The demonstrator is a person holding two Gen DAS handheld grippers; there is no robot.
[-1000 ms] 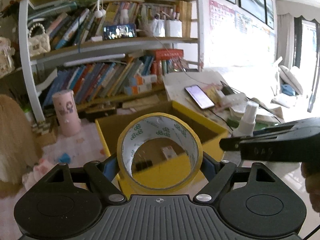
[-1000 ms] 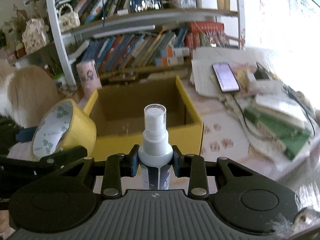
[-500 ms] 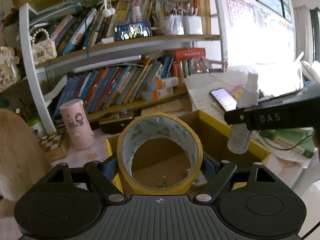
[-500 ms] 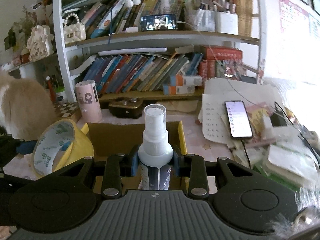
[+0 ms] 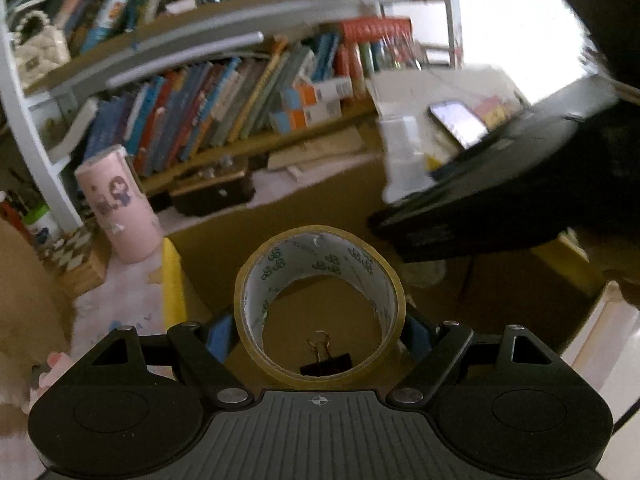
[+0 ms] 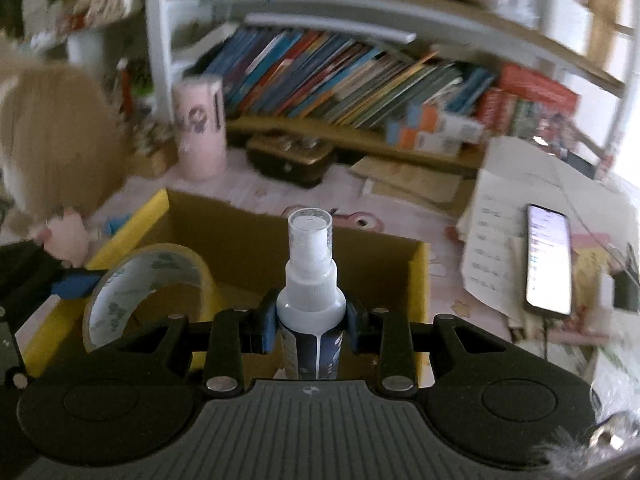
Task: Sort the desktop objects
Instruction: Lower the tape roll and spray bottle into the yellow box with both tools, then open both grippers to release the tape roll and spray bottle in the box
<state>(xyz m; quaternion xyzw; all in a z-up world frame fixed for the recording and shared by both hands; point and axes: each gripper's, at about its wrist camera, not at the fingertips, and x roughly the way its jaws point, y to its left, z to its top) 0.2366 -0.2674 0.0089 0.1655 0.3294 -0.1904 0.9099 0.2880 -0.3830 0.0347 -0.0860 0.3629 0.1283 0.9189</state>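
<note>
My left gripper (image 5: 320, 330) clamps the tape roll (image 5: 319, 300) upright over the yellow cardboard box (image 5: 173, 276), above a binder clip (image 5: 325, 362) inside. My right gripper (image 6: 311, 322) clasps the spray bottle (image 6: 311, 276) over the box's near edge.

My left wrist camera sits just behind my left gripper (image 5: 319, 322) and looks forward and down along its fingers into the cardboard box (image 5: 472, 284), close above its floor, with the bookshelf (image 5: 224, 92) beyond. My right wrist camera sits just behind my right gripper (image 6: 311, 322) and looks forward from the near side of the same cardboard box (image 6: 256, 240), toward the same bookshelf (image 6: 340, 76). Both views share the box, the shelf, the pink cup (image 5: 120, 204) (image 6: 202, 128) and the phone (image 5: 458, 122) (image 6: 548, 260). Each camera catches the other's gripper at its edge.
</note>
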